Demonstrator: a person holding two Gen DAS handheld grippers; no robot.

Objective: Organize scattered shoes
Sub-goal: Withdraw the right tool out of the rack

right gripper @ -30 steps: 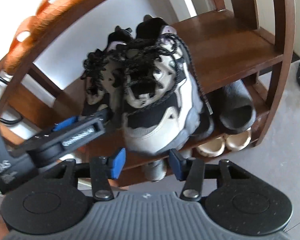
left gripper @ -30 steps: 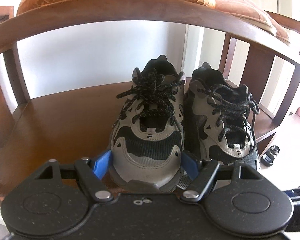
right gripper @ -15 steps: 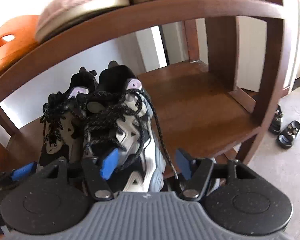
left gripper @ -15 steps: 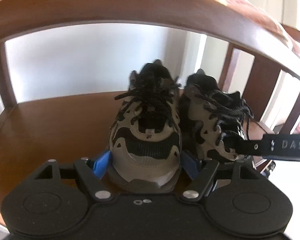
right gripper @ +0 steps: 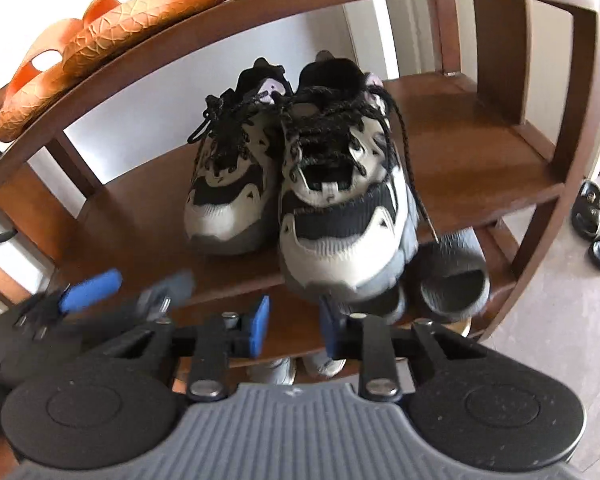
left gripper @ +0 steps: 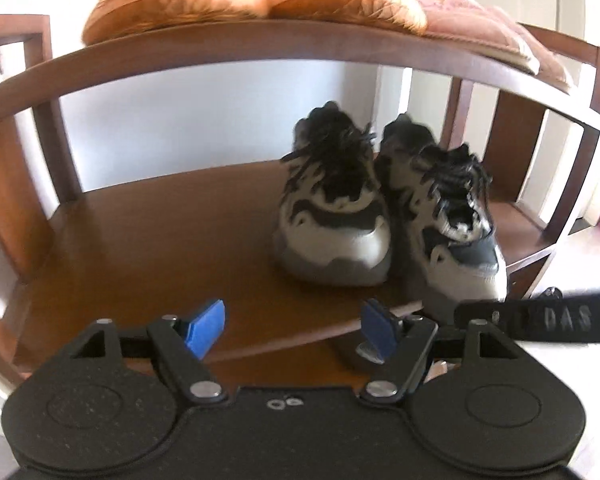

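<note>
Sneakers (right gripper: pixel 296 184) sit paired on the middle shelf (left gripper: pixel 148 240); we hold the left gripper (left gripper: pixel 292 330) spread and empty, the right gripper (right gripper: pixel 294 330) closing on nothing, ready to fetch the sandals (right gripper: pixel 598 224) beside that shelf.

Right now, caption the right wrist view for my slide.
Grey-and-black sneakers paired on the wooden shoe rack, orange sandals above; right claw closing on nothing, clear of the shoes.
</note>
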